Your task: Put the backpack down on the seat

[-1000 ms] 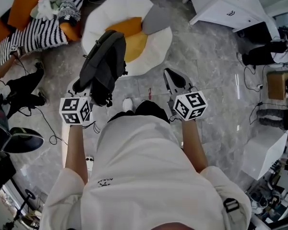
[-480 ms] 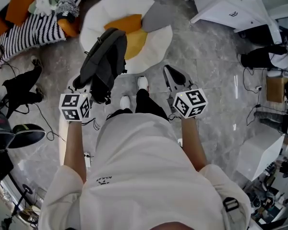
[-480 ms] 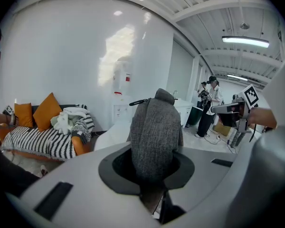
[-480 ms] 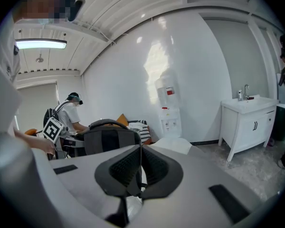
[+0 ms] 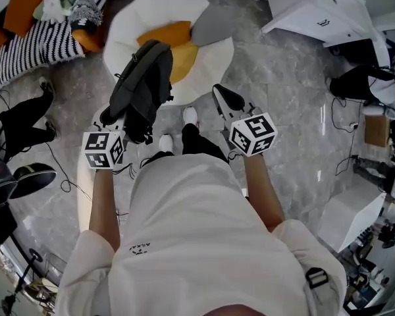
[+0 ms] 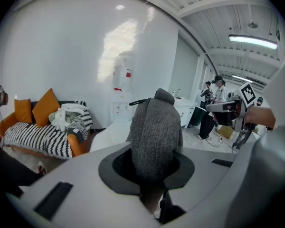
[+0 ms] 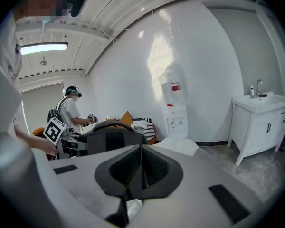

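Observation:
A dark grey backpack (image 5: 141, 87) hangs in the air from my left gripper (image 5: 120, 119), which is shut on a grey padded part of it (image 6: 154, 132). The bag is over the near edge of the seat, a white egg-shaped floor cushion (image 5: 210, 61) with a yellow pillow (image 5: 174, 35) in its middle. It hides the jaws in the head view. To the right, my right gripper (image 5: 225, 99) is shut with nothing in it (image 7: 141, 175), near the seat's front rim. The backpack (image 7: 109, 139) also shows at the left of the right gripper view.
A striped sofa (image 5: 26, 51) with orange cushions and clothes stands at the far left. A white cabinet (image 5: 309, 12) is at the far right. A grey pillow (image 5: 214, 25) lies on the seat. Cables cross the marble floor (image 5: 283, 110), and other people stand at both sides.
Both grippers have moved forward toward the seat as the person stepped closer. The right gripper has also shifted left. The backpack stays held by the left gripper.

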{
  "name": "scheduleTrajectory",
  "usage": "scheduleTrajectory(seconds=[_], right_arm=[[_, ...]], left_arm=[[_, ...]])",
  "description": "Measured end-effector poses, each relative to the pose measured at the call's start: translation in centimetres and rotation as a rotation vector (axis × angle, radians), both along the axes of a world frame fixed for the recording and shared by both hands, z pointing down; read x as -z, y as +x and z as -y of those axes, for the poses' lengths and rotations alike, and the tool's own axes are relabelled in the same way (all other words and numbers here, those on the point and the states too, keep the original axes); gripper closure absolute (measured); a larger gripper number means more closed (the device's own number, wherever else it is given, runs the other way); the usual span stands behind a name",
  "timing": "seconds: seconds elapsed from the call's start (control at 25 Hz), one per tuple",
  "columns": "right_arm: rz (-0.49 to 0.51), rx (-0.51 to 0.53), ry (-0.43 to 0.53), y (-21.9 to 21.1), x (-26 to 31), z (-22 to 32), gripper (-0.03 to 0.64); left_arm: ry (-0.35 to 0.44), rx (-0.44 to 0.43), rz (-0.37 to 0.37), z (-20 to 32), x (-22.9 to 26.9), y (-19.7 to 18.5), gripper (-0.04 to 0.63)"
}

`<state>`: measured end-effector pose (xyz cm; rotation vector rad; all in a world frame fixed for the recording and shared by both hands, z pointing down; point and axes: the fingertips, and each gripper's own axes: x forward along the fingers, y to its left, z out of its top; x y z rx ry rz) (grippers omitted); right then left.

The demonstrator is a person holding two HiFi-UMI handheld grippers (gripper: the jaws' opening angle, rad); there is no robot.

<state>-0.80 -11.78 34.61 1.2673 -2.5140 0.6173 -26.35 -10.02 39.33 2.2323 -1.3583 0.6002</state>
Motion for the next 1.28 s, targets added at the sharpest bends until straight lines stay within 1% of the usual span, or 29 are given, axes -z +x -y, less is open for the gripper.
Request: scheduleTrajectory(seconds=[0.28, 0.72, 1.0, 1.28], right_arm=[[0.007, 0.050, -0.017, 1.1, -0.9, 4.3, 0.592], [-0.010, 0.129, -0.068, 2.2, -5.0, 9.8, 0.592], [0.006, 0.139, -0.102, 2.9, -7.8, 12.2, 0.592], [-0.007, 0.163, -0.136, 3.7, -11.0, 14.4, 0.592]], left_arm=[[-0.029, -0.005, -0.008, 3.0, -0.9, 3.2, 0.522], [-0.059, -0.036, -0.014, 7.9, -3.9, 7.8, 0.522], [-0.080, -0.046, -0.020, 10.4, -6.4, 9.9, 0.522], [-0.113, -0.044, -0.024, 13.4, -9.8, 11.2, 0.522]])
